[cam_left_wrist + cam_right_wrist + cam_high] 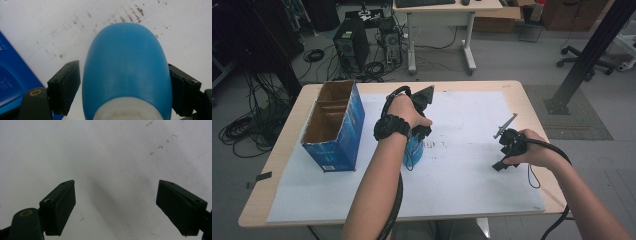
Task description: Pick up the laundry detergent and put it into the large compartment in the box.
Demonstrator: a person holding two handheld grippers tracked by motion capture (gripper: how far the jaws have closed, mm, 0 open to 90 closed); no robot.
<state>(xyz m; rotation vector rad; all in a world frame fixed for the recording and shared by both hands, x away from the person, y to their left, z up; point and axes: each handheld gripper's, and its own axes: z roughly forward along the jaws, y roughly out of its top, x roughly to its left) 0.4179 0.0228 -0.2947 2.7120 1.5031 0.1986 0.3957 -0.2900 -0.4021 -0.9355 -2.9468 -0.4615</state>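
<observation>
A blue bottle point(127, 65) with a white neck stands on the white sheet, rounded end pointing away in the left gripper view. My left gripper point(125, 72) straddles it: the right pad point(178, 87) lies against its side, and a thin gap shows at the left pad point(66, 87). In the high view the left gripper point(419, 137) points down over the blue bottle point(413, 150), with the hand hiding most of it. My right gripper point(116, 187) is open over bare sheet, with nothing between its pads. In the high view the right gripper point(501, 164) rests at the right of the table.
An open blue cardboard box point(337, 125) with dividers stands at the table's left, close to the bottle; its blue side point(12, 80) appears in the left gripper view. The white sheet point(462, 170) covers the wooden table point(262, 195). Cables, computers and a desk lie beyond.
</observation>
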